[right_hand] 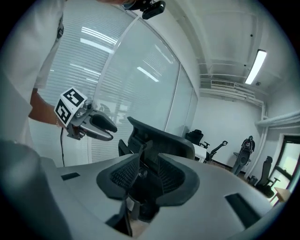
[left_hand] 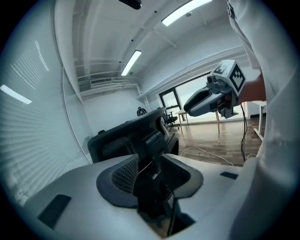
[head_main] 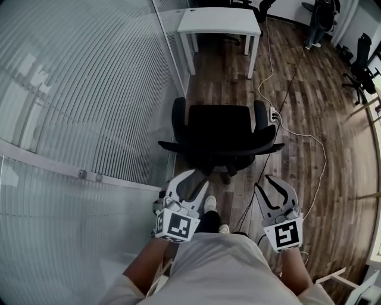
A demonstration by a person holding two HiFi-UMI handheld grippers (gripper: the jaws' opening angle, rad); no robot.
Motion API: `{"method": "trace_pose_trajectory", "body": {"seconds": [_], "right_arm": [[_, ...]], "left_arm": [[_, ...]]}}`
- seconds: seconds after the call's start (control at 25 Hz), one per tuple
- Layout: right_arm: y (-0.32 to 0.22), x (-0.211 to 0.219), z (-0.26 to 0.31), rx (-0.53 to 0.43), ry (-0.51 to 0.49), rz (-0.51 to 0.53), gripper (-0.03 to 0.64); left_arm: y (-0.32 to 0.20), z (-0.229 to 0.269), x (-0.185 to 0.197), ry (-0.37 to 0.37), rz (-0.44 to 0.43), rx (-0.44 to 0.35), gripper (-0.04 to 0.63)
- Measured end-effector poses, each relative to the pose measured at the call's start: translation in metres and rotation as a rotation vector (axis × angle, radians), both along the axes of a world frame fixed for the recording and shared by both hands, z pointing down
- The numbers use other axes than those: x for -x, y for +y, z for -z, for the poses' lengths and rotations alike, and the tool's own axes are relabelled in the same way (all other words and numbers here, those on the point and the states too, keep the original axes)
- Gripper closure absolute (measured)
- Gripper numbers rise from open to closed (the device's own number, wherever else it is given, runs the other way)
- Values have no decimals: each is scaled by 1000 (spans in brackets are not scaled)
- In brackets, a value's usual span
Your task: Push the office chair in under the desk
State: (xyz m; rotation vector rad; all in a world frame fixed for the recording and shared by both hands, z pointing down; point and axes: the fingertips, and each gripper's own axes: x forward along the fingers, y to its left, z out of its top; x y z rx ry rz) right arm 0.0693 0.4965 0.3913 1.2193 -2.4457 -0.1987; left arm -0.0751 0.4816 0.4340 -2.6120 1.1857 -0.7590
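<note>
Head view, black swivel office chair on the wood floor, well apart from the white rectangular bench, left tongs and right tongs just behind its backrest, left gripper view, tongs parted, gripping nothing, chair beyond, right gripper view, tongs likewise parted and empty, chair ahead.

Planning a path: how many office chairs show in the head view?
3: centre chair, right-edge chair, third chair partly hidden behind the white desk; others may be hidden.

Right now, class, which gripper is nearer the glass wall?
Left. The left gripper hangs close beside the glass wall. The right gripper is on the other side of the person's legs, over the wood floor, clearly farther from it.
</note>
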Motion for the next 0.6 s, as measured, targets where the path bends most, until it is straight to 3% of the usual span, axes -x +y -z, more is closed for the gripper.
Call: {"method": "trace_pose_trajectory", "body": {"seconds": [0.32,0.6], "right_arm": [[-47,-17,-56,87,176,-22,463],[-89,-43,-93,131,353,-25,430]], "left_arm": [[-48,-53,33,-190,-5,67,436],[-86,-87,59,-366,-27,79,420]]}}
